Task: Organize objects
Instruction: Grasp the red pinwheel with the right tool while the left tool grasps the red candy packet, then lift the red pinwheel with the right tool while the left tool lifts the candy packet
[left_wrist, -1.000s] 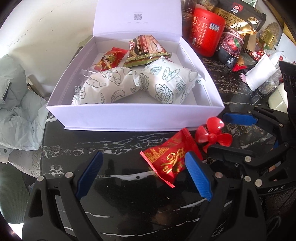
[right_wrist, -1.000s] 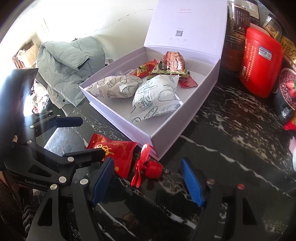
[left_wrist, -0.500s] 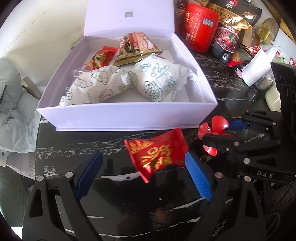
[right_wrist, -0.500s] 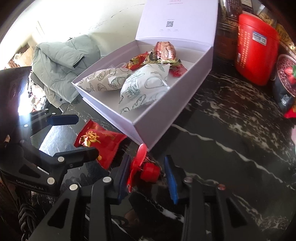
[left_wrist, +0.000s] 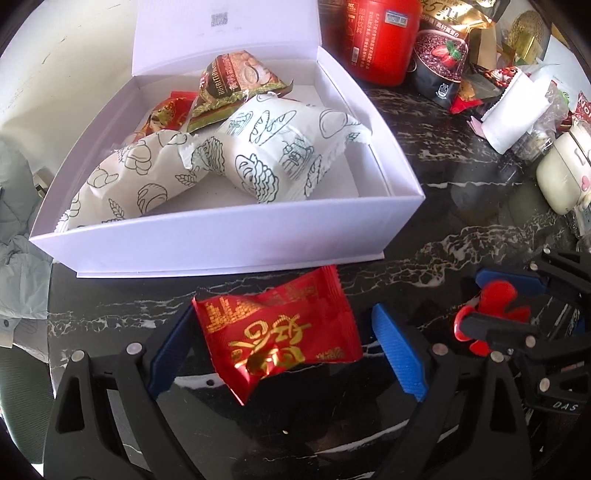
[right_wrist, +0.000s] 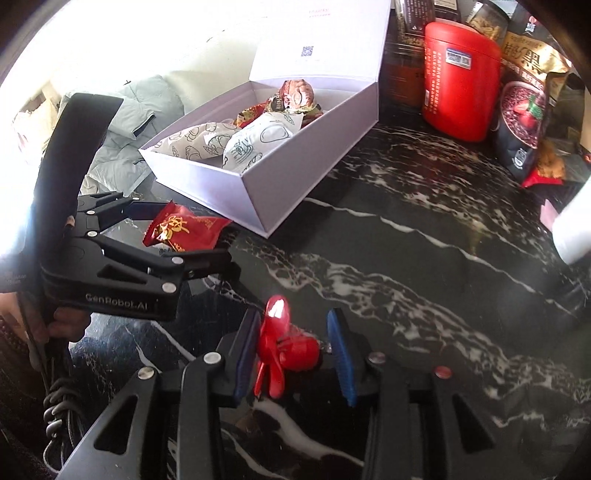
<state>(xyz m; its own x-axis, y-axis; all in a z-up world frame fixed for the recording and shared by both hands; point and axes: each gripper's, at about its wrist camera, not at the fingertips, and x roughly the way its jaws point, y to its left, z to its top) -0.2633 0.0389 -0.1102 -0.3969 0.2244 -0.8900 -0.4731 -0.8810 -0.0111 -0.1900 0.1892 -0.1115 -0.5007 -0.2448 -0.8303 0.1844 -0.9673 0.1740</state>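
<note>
A red snack packet with gold print (left_wrist: 280, 332) lies on the black marble table between the blue pads of my left gripper (left_wrist: 284, 350), whose jaws stand wide around it, the left pad touching. It also shows in the right wrist view (right_wrist: 184, 230). My right gripper (right_wrist: 295, 350) is shut on a small red propeller toy (right_wrist: 284, 350) and holds it above the table; it shows in the left wrist view (left_wrist: 495, 314). The open white box (left_wrist: 229, 240) stands just beyond the packet, holding two white bread packets (left_wrist: 280, 155) and small snack packets (left_wrist: 232, 85).
A red canister (right_wrist: 458, 77), a dark strawberry pouch (right_wrist: 521, 122) and other snack bags crowd the table's back right. A white jar (left_wrist: 561, 177) and a white wrapper (left_wrist: 513, 110) lie at the right. A grey jacket (right_wrist: 140, 122) lies left of the box.
My right gripper closed on the red propeller and lifted it off the table. My left gripper moved forward so the red packet now lies between its pads.
</note>
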